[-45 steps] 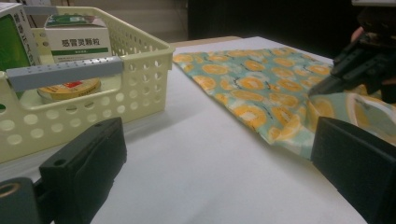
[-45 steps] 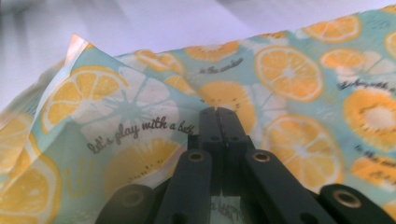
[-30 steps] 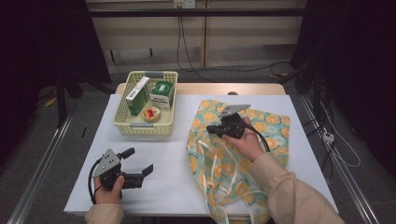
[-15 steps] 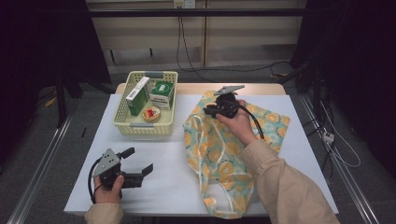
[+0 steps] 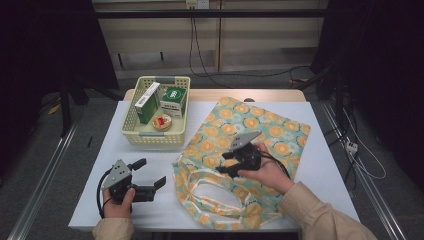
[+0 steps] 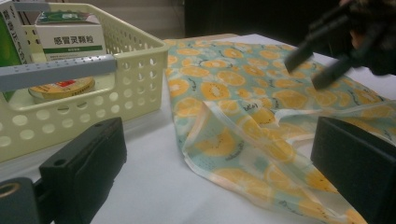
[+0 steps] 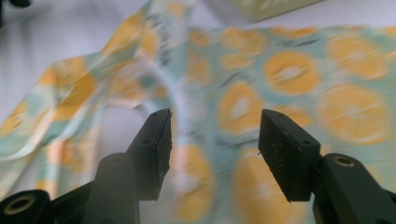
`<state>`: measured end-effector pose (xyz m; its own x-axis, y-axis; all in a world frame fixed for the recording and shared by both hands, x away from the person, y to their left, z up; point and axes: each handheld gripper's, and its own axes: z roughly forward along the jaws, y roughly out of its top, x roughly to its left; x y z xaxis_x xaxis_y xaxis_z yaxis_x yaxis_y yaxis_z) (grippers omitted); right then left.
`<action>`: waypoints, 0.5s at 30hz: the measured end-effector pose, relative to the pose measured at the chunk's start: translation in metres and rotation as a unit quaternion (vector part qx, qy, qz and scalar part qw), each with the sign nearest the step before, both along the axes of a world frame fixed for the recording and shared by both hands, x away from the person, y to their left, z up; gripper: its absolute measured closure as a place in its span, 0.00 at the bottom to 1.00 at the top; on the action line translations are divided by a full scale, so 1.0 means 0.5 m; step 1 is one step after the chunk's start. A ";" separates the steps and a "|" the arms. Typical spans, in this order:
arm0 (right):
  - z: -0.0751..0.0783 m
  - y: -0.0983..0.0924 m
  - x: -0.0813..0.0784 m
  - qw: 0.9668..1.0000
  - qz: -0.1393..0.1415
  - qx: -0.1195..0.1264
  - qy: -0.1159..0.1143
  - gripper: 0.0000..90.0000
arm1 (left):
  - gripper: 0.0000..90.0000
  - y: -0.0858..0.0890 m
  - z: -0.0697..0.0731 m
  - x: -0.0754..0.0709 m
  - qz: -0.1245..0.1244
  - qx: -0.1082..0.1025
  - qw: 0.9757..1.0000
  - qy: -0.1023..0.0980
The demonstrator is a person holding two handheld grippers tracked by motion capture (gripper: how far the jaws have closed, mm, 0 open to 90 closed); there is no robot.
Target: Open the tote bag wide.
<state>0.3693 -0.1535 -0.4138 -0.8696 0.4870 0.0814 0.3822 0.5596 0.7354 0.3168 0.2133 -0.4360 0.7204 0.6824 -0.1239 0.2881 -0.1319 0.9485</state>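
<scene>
Desk (image 5: 320, 150): white top, carries everything. Orange-print cloth bag (image 5: 260, 125) spread flat across desk's right half, handles (image 5: 210, 182) looped at near edge. Yellow basket (image 5: 131, 127) sits at far left, just beside bag's corner, holding green box (image 5: 146, 102), white box (image 5: 173, 101), round tin (image 5: 161, 121). Your right gripper (image 5: 226, 162) hovers over bag's middle; fingers (image 7: 156, 140) have just been opening, now apart, nothing between them. Your left gripper (image 5: 149, 175) rests on bare desk near left, fingers (image 6: 88, 158) wide open, empty, aimed at bag.

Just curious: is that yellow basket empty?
No, the yellow basket holds two boxes and a small round tin.
</scene>
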 end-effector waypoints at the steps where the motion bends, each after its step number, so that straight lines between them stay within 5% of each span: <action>1: -0.012 0.005 -0.012 1.000 0.006 -0.001 0.004 0.50 | 0.04 0.000 0.000 0.001 -0.001 0.002 1.000 -0.002; 7: -0.072 0.029 -0.046 0.999 0.004 -0.034 -0.003 0.48 | 0.04 0.001 -0.001 0.001 -0.002 0.004 1.000 0.000; 10: -0.083 0.036 -0.059 0.999 0.010 -0.030 -0.007 0.50 | 0.04 0.003 0.000 0.001 -0.001 0.002 1.000 0.000; 11: -0.082 0.038 -0.061 0.999 0.011 -0.032 -0.010 0.54 | 0.04 0.003 -0.001 0.001 0.000 -0.001 1.000 0.000; 13: -0.081 0.039 -0.065 1.000 0.008 -0.024 -0.010 0.84 | 0.04 0.005 -0.001 0.002 0.001 0.001 1.000 0.001; 15: -0.082 0.039 -0.061 1.000 0.008 -0.025 -0.011 0.95 | 0.04 0.004 0.000 0.001 0.001 -0.001 1.000 -0.002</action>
<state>0.3388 -0.1338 -0.4549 -0.8785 0.4763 0.0375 0.3567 0.6017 0.7147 0.3174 0.2151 -0.4360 0.7197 0.6835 -0.1222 0.2850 -0.1303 0.9496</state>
